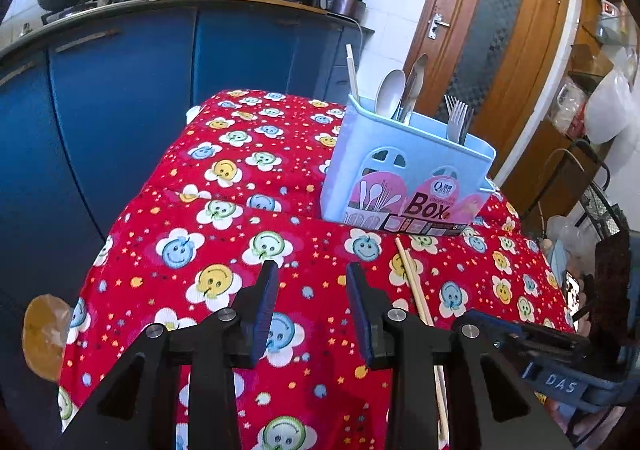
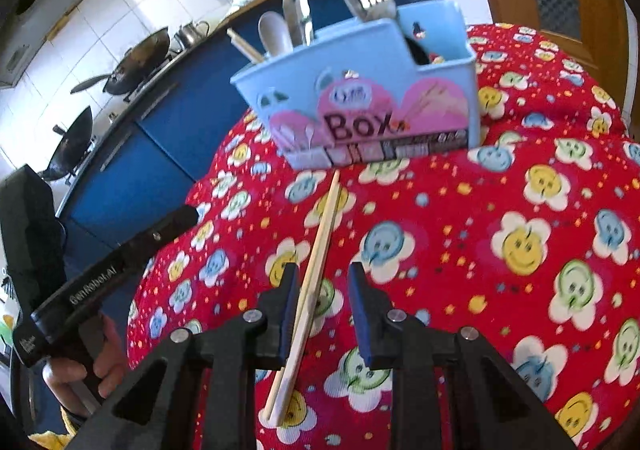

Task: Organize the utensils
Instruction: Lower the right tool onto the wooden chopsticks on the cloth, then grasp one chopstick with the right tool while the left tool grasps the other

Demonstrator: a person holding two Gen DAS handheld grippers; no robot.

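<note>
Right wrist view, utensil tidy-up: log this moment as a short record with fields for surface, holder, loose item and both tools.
surface: red smiley-print cloth
holder: light blue utensil box, upright on the cloth, holding spoons, forks and a chopstick
loose item: chopsticks lying flat on the cloth in front of the box
right tool: open, pads either side of the chopsticks, not clamped
left tool: open, nothing between its pads
left to do: chopsticks not yet in the box
</note>
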